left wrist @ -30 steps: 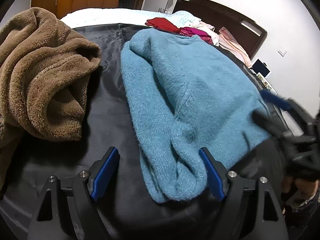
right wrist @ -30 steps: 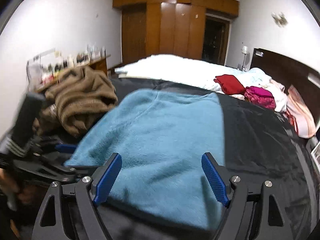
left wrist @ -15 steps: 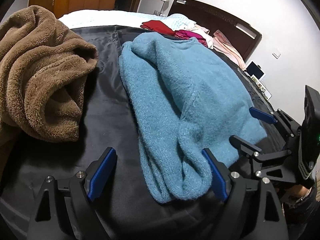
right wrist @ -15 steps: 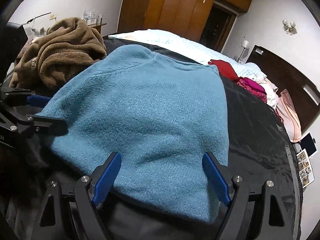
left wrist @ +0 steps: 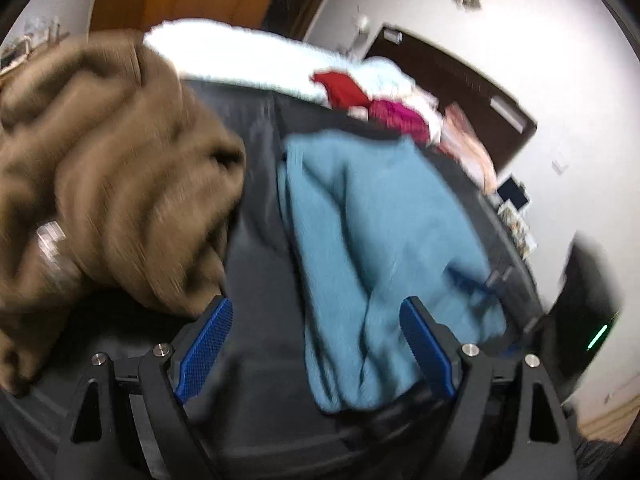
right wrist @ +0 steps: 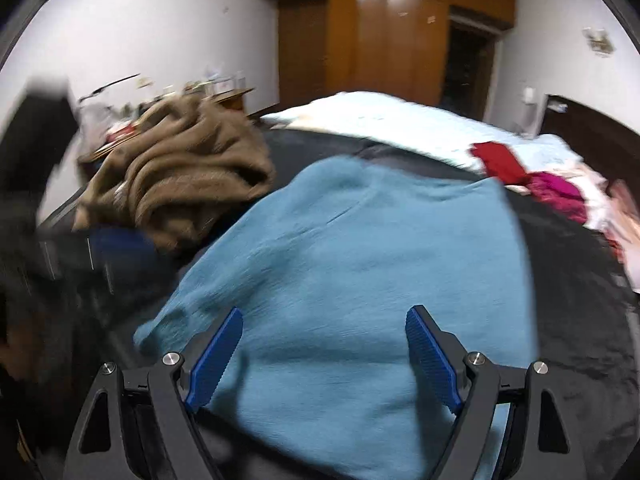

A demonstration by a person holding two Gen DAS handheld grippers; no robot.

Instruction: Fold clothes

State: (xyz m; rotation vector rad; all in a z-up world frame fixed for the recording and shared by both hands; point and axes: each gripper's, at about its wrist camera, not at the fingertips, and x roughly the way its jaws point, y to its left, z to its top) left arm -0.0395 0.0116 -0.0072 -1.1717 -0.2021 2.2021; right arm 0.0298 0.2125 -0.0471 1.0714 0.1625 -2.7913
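A teal knit sweater [left wrist: 380, 240] lies flat on a black sheet [left wrist: 260, 264] spread over the bed, its near hem bunched into folds. My left gripper [left wrist: 316, 344] hovers open over the sweater's near left edge, nothing between its blue pads. In the right wrist view the same teal sweater [right wrist: 360, 272] fills the middle, and my right gripper [right wrist: 324, 356] stands open above its near hem. The other gripper shows as a dark blur at the left [right wrist: 80, 264]. Both views are motion-blurred.
A crumpled brown fleece garment [left wrist: 108, 192] is heaped left of the sweater, also visible as the brown heap [right wrist: 180, 184]. Red [left wrist: 340, 88] and magenta [left wrist: 396, 116] clothes lie near a dark headboard [left wrist: 460, 92]. A wooden wardrobe [right wrist: 384, 40] stands behind the bed.
Both grippers have pulled back and lifted from the sweater, tilting their views upward; they stay open. The sweater has not visibly shifted.
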